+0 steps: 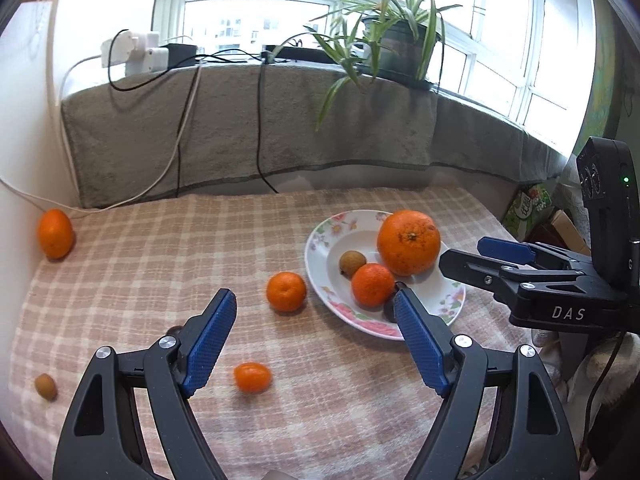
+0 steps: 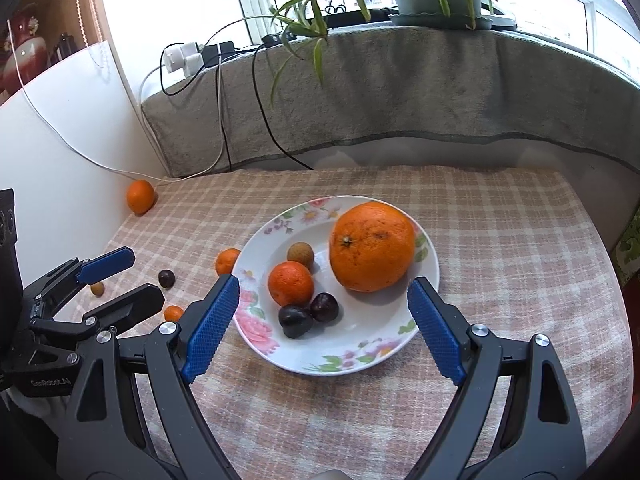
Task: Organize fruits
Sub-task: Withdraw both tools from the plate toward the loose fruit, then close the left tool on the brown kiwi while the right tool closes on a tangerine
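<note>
A flowered white plate (image 2: 360, 356) (image 1: 320, 248) holds a big orange (image 2: 372, 246) (image 1: 408, 242), a tangerine (image 2: 290, 283) (image 1: 372, 285), a brown longan (image 2: 300, 254) (image 1: 352, 262) and two dark cherries (image 2: 310, 314). Loose on the checked cloth lie a tangerine (image 1: 286, 291) (image 2: 227, 261), a kumquat (image 1: 252, 377) (image 2: 173, 313), a longan (image 1: 45, 386) (image 2: 97, 289), a cherry (image 2: 166, 278) and a far tangerine (image 1: 55, 233) (image 2: 140, 196). My left gripper (image 1: 316, 312) is open and empty above the cloth, left of the plate. My right gripper (image 2: 324, 292) is open and empty over the plate's near side.
A grey cloth-covered sill (image 1: 280, 120) with cables, chargers and a potted plant (image 1: 400, 40) runs behind the table. A white wall (image 1: 24, 140) bounds the left side. Boxes (image 1: 528, 208) sit past the table's right edge.
</note>
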Demonstrator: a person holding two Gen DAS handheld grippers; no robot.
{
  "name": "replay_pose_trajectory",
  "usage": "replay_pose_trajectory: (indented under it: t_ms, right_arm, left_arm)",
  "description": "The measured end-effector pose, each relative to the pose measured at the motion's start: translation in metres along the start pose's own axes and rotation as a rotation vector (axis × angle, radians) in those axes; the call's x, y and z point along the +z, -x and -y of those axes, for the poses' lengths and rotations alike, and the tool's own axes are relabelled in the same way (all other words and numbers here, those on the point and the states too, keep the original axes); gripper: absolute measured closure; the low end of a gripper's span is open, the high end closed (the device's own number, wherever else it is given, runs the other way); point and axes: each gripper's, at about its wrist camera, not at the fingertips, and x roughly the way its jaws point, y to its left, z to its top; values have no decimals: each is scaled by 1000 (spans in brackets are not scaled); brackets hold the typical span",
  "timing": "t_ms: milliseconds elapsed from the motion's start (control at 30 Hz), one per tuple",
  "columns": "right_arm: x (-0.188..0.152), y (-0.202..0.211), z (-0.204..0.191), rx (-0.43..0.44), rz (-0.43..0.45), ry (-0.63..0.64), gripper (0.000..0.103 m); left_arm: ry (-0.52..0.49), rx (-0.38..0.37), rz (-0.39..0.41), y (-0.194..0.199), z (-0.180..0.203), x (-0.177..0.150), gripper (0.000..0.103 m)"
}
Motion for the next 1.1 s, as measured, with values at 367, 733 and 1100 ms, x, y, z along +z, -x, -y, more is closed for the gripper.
replay_pose_trajectory:
  t_ms: [367, 733, 1100]
  right_arm:
    - [1, -7, -32, 71, 17, 49, 14]
    - [2, -27, -77, 138, -15, 143, 14]
    - [-9, -53, -124, 196, -83, 241, 14]
  left_arm:
    - [72, 87, 11, 21, -49, -16, 22]
    - [151, 223, -10, 44, -105, -42, 22]
    - [240, 301, -31, 58, -153, -68, 22]
